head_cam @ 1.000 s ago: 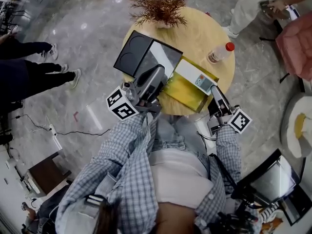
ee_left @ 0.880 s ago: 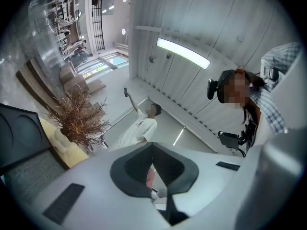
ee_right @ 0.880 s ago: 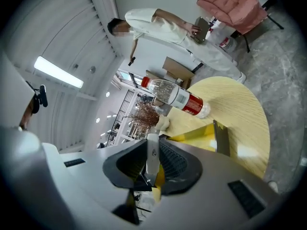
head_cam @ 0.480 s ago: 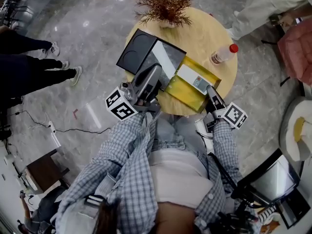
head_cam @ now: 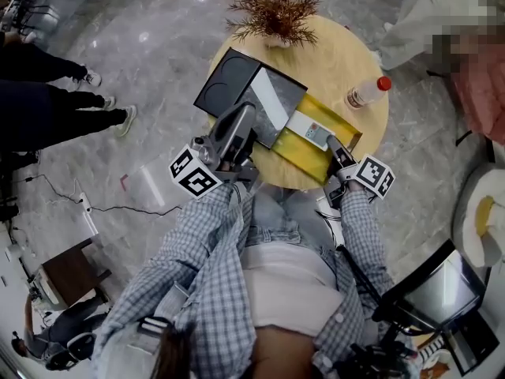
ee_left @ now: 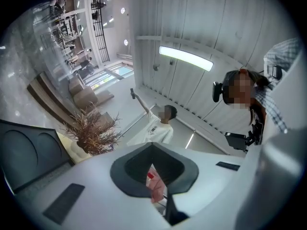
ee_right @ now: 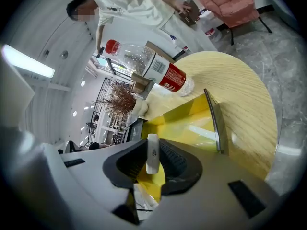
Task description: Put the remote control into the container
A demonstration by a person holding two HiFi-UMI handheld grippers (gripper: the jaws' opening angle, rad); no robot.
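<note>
bright, even indoor light, shadows soft. a long white ceiling light strip (ee_left: 186,58) glares at upper centre of the left gripper view. the polished grey marble floor (head_cam: 158,46) carries small glints; the clear yellow plastic container (ee_right: 192,123) shows pale reflections. all views bow at the edges, both gripper views ringed black, soft nearest the lens.

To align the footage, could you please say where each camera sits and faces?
Head view: on the person's head, facing down at the table; plaid sleeves, left hand-held gripper and right hand-held gripper show.
Left gripper view: on the left hand-held gripper, tilted up towards a light panel; shut jaws show.
Right gripper view: on the right hand-held gripper, facing down into the yellow container; jaws gripping the remote control show.
Shared: dried plant, all three.
</note>
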